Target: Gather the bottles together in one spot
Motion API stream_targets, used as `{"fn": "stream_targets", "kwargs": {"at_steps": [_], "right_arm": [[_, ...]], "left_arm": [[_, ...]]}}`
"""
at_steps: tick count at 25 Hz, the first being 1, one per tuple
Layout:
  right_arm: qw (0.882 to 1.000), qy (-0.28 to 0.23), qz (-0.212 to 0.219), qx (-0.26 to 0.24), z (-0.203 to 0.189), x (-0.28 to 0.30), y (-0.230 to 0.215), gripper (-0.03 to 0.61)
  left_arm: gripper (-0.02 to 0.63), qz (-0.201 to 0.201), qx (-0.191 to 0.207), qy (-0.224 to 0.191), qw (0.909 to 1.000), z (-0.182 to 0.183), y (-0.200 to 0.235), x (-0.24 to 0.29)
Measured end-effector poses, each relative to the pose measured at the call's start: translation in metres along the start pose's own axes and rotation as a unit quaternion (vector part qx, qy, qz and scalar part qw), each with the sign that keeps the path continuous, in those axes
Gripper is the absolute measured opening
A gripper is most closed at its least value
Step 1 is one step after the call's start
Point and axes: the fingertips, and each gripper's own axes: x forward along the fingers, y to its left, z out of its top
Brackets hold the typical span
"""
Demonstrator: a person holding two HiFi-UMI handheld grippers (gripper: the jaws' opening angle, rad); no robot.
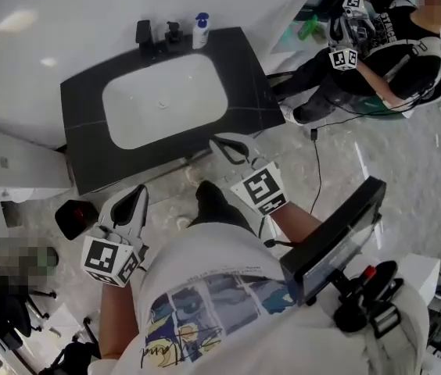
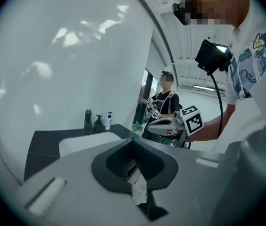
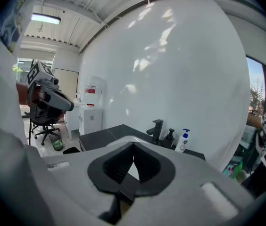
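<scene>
Facing a rounded white basin, left gripper and right gripper are closed.

— What colour is the surface?
— Black, around a white basin. At its twelve o'clock edge are a white bottle with a blue pump, a black dispenser and a black tap.
— The tools?
— The left gripper and right gripper are pale grey, with black-lined fingers and black-and-white square markers.
</scene>
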Motion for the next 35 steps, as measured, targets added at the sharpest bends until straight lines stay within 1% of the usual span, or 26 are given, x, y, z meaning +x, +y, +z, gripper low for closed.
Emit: {"fn": "stream_targets", "kwargs": {"at_steps": [9, 14, 24, 35], "right_arm": [[1.000, -0.010, 0.016, 0.007, 0.008, -0.014, 0.027, -0.002], [1.000, -0.017, 0.022, -0.003, 0.017, -0.024, 0.049, -0.002], [0.999, -0.011, 0.037, -0.024, 0.023, -0.018, 0.074, -0.002], [0.998, -0.006, 0.052, -0.039, 0.030, -0.016, 0.093, -0.002]], "left_arm": [[0.003, -0.006, 0.004, 0.009, 0.9999, -0.010, -0.011, -0.014], [0.003, -0.008, 0.011, 0.002, 0.9999, -0.015, -0.020, -0.034], [0.003, 0.002, 0.006, -0.004, 1.0000, -0.026, -0.012, -0.052], [0.003, 0.018, 0.001, -0.014, 0.9997, -0.029, -0.008, -0.073]]}}
